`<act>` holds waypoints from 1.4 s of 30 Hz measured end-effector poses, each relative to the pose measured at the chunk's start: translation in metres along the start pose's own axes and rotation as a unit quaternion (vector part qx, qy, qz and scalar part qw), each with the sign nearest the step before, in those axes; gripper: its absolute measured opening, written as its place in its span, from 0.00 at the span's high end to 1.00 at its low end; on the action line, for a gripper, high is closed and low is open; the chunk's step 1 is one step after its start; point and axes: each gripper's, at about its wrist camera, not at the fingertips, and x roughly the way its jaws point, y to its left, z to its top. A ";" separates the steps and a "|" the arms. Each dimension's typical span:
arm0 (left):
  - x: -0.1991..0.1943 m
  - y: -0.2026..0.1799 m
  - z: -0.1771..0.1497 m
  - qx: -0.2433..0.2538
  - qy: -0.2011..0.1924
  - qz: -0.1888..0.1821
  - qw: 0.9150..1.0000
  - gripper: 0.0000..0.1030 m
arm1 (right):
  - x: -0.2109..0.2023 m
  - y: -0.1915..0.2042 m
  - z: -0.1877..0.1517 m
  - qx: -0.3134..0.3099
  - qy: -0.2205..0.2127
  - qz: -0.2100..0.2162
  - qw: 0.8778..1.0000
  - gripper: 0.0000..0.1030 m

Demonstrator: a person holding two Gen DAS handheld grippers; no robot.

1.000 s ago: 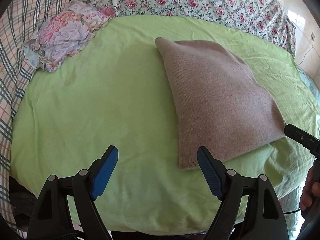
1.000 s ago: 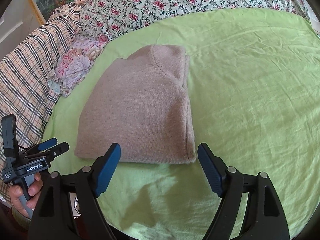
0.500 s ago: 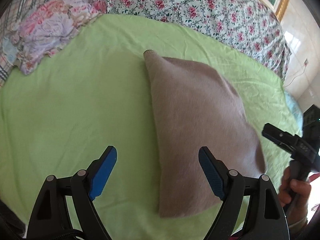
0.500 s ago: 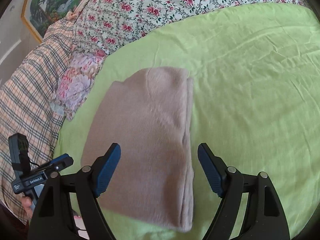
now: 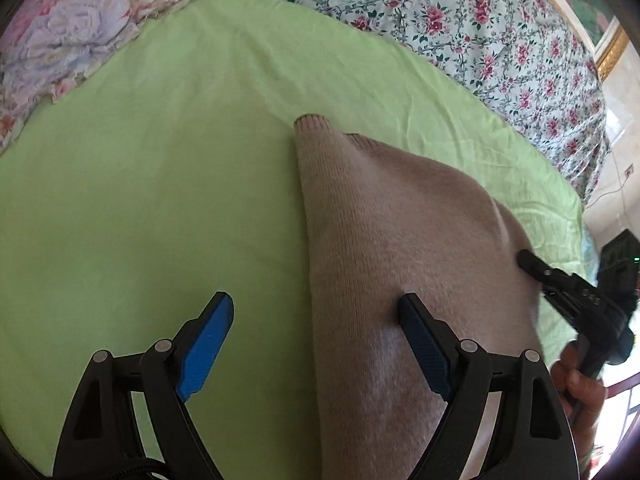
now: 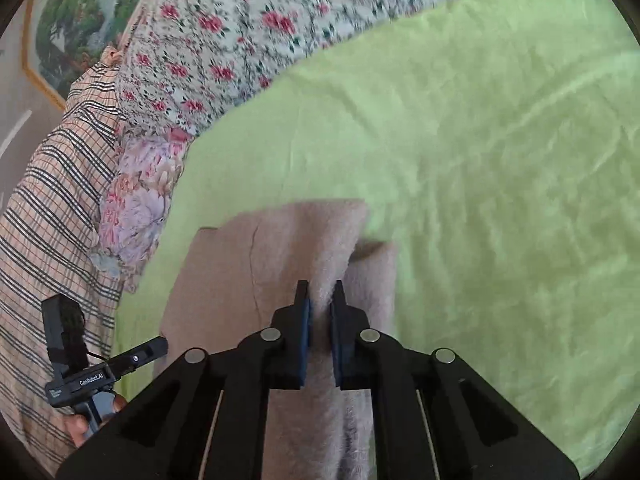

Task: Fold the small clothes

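Right gripper (image 6: 319, 300) is clamped on a raised ridge of the beige sweater (image 6: 276, 264), pads pinching fuzzy knit at the near edge; fabric bunches up between the jaws and a lower layer sticks out just to the right of them. Left gripper (image 5: 316, 344) hangs wide apart with nothing pinched: its right finger (image 5: 424, 352) sits over the sweater, its left finger (image 5: 206, 348) over bare green sheet (image 5: 160, 200), and the garment's long left edge runs between them

Sweater lies on the sheet straight ahead of both claws, already folded into a rough rectangle, ribbed corner (image 5: 312, 124) pointing away from the left claw

Risks, as I judge them:
- right pinch looks like it caught only the top layer, so a lift could peel the fold open instead of moving the stack
- knit is soft and stretchy, so a pull from one point would probably drag it skewed and wrinkle the sheet
- left claw not yet gripping, so a one-sided lift would let the far side sag and slide
- thin smooth sheet could get grabbed with the sweater if the left jaws close low

Materials: sweater thick, fuzzy, limp; sheet thin cotton-like with fine creases; floral quilt (image 6: 224, 40) and a crumpled floral cloth (image 6: 136, 200) beyond and to the left of the right claw; plaid blanket (image 6: 44, 208) further left
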 end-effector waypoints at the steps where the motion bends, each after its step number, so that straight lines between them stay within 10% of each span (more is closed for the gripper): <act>1: 0.004 -0.001 0.001 0.003 0.002 0.005 1.000 0.17 | 0.007 -0.002 -0.004 -0.002 0.010 -0.011 1.000 0.91; 17: -0.040 -0.023 -0.042 0.057 -0.023 0.052 0.997 0.17 | -0.068 0.034 -0.046 -0.048 -0.009 -0.028 0.998 0.88; 22: -0.063 -0.030 -0.070 0.074 -0.034 0.067 0.994 0.17 | -0.089 0.047 -0.079 -0.054 -0.013 -0.013 0.998 0.44; 42: -0.111 -0.038 -0.161 0.126 -0.050 0.146 0.980 0.12 | -0.129 0.074 -0.181 -0.143 0.008 -0.046 0.989 0.15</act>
